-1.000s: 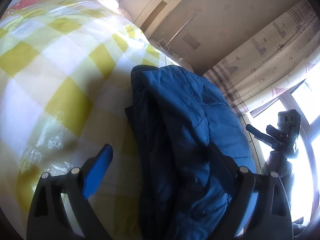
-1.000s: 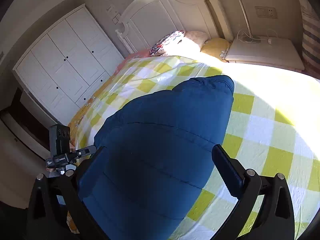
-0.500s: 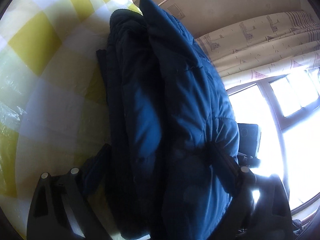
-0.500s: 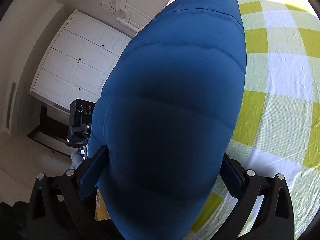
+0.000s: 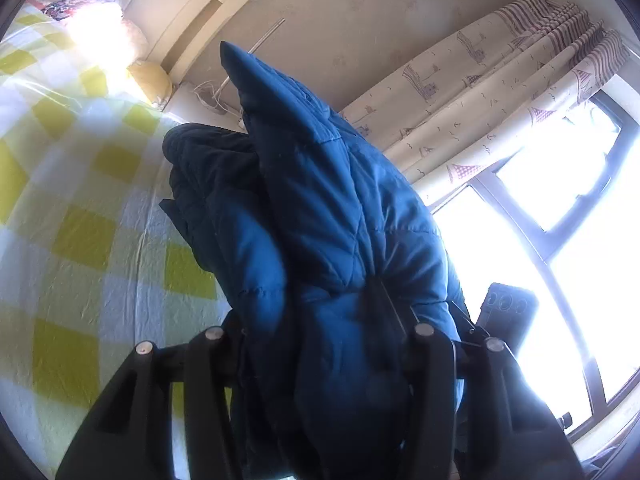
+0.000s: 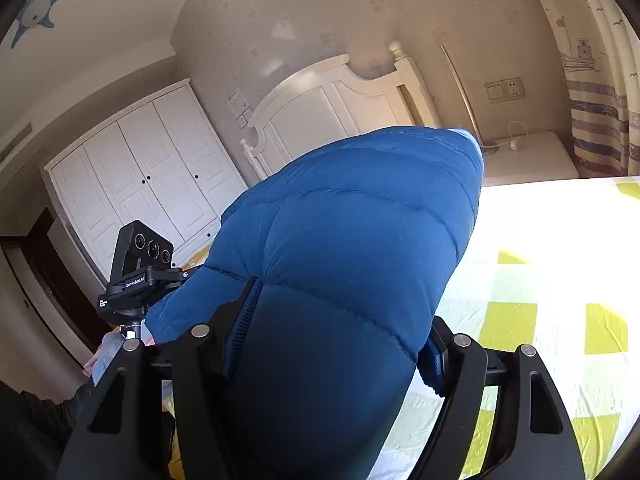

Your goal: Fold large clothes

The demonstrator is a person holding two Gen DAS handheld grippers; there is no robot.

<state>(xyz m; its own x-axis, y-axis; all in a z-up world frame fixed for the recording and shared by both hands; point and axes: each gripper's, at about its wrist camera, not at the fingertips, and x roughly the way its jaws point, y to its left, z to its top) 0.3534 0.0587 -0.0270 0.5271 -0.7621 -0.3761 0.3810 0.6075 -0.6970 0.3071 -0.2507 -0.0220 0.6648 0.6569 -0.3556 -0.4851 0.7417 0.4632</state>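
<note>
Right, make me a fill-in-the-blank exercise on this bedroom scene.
1. Each claw is shut on a padded ____ jacket.
2. The bedsheet is checked white and ____.
3. The wardrobe doors are ____.
4. Behind the headboard, the patterned curtain hangs beside a bright ____.

Missing words: blue; yellow; white; window

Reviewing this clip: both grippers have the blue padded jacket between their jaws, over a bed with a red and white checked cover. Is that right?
Not quite. The cover is yellow and white checked, not red and white, as both wrist views show. The rest holds: the left gripper and the right gripper each have the blue padded jacket between their jaws, which have just been closing on it.
</note>
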